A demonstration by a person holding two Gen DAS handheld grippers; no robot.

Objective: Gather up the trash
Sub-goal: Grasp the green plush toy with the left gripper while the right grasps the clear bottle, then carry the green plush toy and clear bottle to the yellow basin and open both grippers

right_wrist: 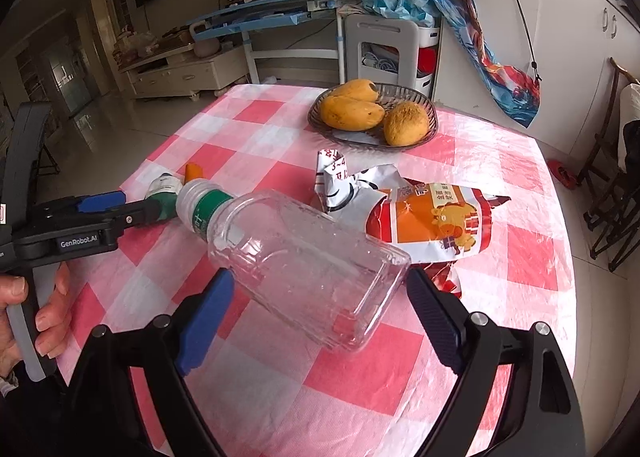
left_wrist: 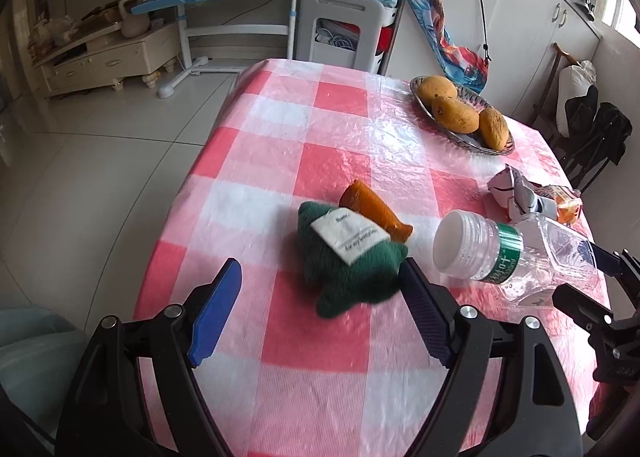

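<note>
So the desk (right_wrist: 500, 177) is the biggest thing here, covered in a crinkly pink and white checked plastic cloth (left_wrist: 340, 129). Toward the far side there's a wire basket (right_wrist: 424, 101) holding three mangoes (right_wrist: 352, 113). Next down in size is the clear plastic bottle (right_wrist: 304, 265), empty, lying on its side with the white cap (right_wrist: 196, 193) pointing at the left side of the desk and a green label around the neck. The right tool (right_wrist: 320, 313) is spread wide with the bottle's base sitting between the fingers; I can't tell if the pads actually touch it. Just behind the bottle is a crumpled orange and white snack bag (right_wrist: 424, 221), and touching that, a scrunched white wrapper (right_wrist: 340, 181) with red print. Over on the left there's a green stuffed toy (left_wrist: 352, 257) with a white tag on it and an orange bit (left_wrist: 372, 209) sticking out behind. The left tool (left_wrist: 320, 297) is also spread open, one finger on each side of the toy's near end, the right pad (left_wrist: 424, 313) right up against the plush, the blue one (left_wrist: 216, 313) clear of it. The bottle cap ends up just beside the toy.
</note>
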